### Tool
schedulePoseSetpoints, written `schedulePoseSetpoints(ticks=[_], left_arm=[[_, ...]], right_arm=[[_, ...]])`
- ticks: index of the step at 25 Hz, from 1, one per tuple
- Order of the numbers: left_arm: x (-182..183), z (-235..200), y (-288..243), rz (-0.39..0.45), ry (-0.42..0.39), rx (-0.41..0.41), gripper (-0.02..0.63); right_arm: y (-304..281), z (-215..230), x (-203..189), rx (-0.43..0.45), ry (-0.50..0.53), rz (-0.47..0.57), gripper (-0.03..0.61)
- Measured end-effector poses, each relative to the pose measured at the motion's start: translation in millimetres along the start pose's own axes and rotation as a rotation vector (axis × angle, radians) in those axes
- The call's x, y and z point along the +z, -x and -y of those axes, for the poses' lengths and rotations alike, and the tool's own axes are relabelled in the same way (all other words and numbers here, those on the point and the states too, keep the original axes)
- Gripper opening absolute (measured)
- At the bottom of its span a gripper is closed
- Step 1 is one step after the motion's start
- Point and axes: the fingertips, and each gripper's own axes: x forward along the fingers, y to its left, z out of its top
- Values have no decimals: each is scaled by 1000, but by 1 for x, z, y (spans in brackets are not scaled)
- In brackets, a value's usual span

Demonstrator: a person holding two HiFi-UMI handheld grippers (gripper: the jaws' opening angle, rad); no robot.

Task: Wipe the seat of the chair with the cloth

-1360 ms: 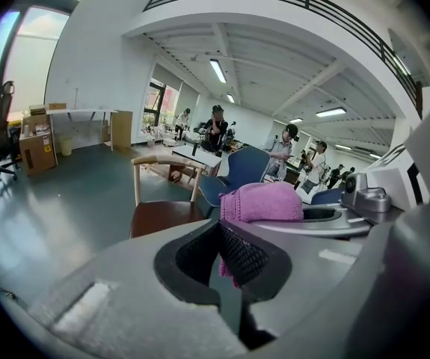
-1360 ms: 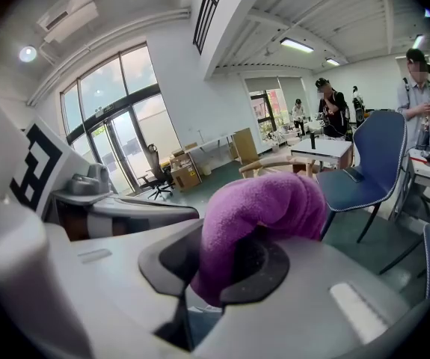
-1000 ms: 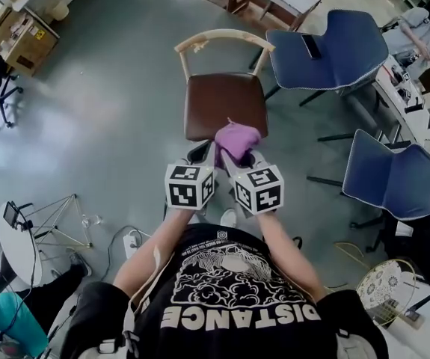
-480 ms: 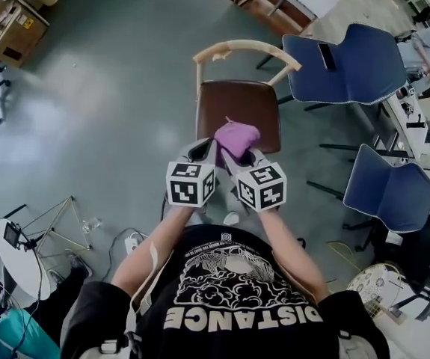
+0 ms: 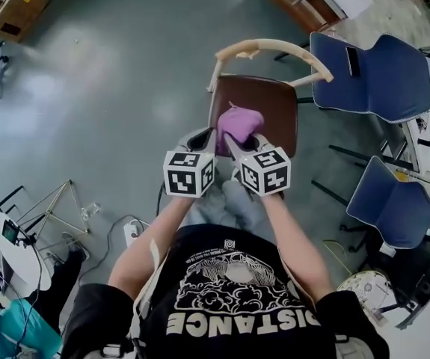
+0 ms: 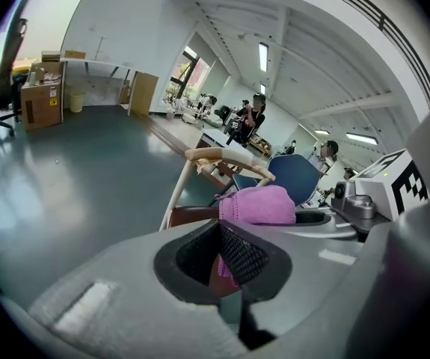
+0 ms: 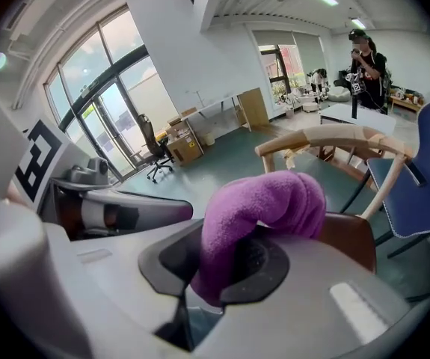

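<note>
Both tools are held side by side in front of the person's torso, over the near edge of the chair [image 5: 276, 107]. The right gripper [image 5: 238, 143] is clamped on the cloth [image 5: 238, 121]. In the right gripper view its dark pads are pressed onto a thick purple fold that rises out of the jaws and curls over to the right. The left gripper [image 5: 203, 138] is also drawn together. In the left gripper view its pads meet at the tips, and the stitched edge of the cloth runs down into the seam between them, with a strip of purple showing in the gap below. The cloth is therefore held from both sides as a bunched lump between the two tools. In the head view it lies over the front left part of the brown seat [image 5: 278, 126]. Contact between cloth and seat cannot be confirmed; both gripper views show the seat beyond and below the lump. The chair has a curved pale wooden back rail [image 5: 274, 48] on the far side from the person. Two blue chairs [image 5: 372, 73] stand to the right, apart from the brown one. A power strip [image 5: 131, 232] with trailing cables lies on the grey floor [image 5: 102, 96] at lower left.
</note>
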Motion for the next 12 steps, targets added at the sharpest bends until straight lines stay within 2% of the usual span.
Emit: schedulePoseSetpoints(ticks=[5,12], left_arm=[[3,-14,-37,-34,14,27,-2],[1,-38,-83,-52,45,134,-2]], right_arm=[[-34,31,4,33,-9,-27,63],[-89,77,-9,109,-34,-93,63]])
